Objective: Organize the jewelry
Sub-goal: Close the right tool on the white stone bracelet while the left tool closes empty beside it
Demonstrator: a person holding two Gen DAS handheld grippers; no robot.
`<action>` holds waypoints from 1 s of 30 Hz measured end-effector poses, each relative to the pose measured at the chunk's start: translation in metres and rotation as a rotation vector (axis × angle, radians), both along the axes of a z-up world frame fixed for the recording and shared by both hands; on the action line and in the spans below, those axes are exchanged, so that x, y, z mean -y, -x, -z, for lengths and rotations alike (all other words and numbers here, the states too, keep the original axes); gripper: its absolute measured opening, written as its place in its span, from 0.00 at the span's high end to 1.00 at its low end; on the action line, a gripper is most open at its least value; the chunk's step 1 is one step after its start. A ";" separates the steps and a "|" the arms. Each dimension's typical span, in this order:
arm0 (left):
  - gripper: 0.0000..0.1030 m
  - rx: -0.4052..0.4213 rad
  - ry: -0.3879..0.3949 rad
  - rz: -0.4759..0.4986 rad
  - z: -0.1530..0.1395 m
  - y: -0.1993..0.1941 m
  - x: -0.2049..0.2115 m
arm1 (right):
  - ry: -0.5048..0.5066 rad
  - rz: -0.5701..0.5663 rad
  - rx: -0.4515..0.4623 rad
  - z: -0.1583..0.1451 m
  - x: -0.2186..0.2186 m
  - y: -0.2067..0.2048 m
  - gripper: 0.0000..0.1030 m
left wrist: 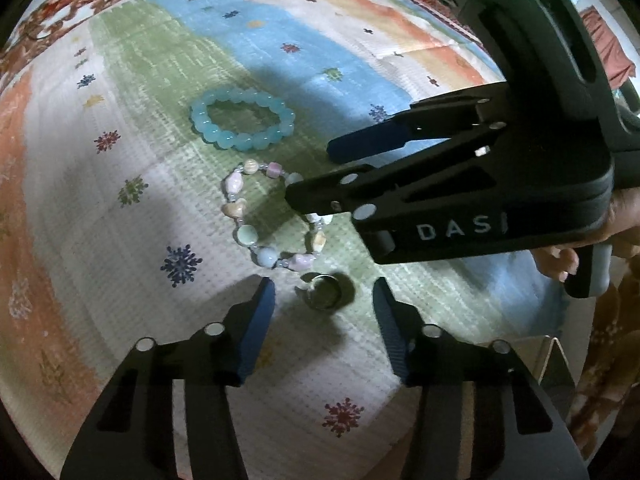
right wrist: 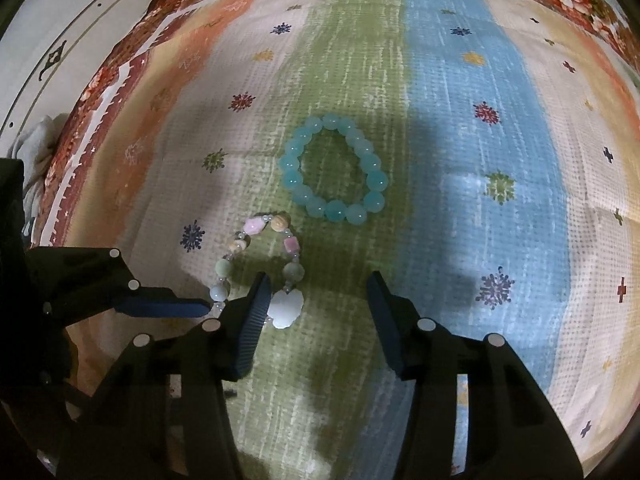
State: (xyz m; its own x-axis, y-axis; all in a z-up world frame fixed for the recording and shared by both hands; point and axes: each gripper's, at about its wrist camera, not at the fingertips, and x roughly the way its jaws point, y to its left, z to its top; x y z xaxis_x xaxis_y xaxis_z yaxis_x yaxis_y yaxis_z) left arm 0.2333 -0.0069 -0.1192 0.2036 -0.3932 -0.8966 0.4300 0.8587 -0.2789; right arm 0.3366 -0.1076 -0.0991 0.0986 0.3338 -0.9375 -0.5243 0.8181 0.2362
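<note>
On a woven cloth (right wrist: pixel 352 80) striped in green, blue, cream and orange and dotted with small snowflake motifs lie 3 pieces of jewelry. A bracelet of round translucent aqua beads (right wrist: pixel 333 168) sits flat on the green stripe, well apart from both claws. Nearer is a bracelet of mixed pastel beads and shell shapes with a white scalloped pendant (right wrist: pixel 256 264). A dark metal ring (left wrist: pixel 323 291) lies just beside the pastel bracelet.

The left gripper (left wrist: pixel 324 294) points steeply down with its jaws partly open; the ring sits between the fingertips, and neither pad touches it. The right gripper (right wrist: pixel 316 292) is also partly open, holding nothing: its left finger (right wrist: pixel 252 312) lies over the pastel bracelet's strand, with the white pendant just inside the gap (contact cannot be told). In the left wrist view the right gripper reaches in from the right, a hand (left wrist: pixel 560 260) on its trigger.
</note>
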 end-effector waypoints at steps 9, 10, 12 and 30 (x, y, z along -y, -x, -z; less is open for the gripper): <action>0.91 0.016 -0.047 -0.044 0.003 -0.004 -0.014 | 0.014 -0.043 -0.002 0.003 -0.006 0.004 0.84; 0.91 0.015 -0.043 -0.043 0.003 -0.004 -0.015 | 0.019 -0.045 0.000 0.003 -0.005 0.004 0.87; 0.91 0.016 -0.045 -0.041 0.002 -0.003 -0.016 | 0.016 -0.050 -0.003 0.003 -0.005 0.003 0.87; 0.92 0.062 -0.008 -0.142 -0.030 0.014 -0.043 | -0.014 -0.106 0.064 -0.030 -0.008 0.021 0.87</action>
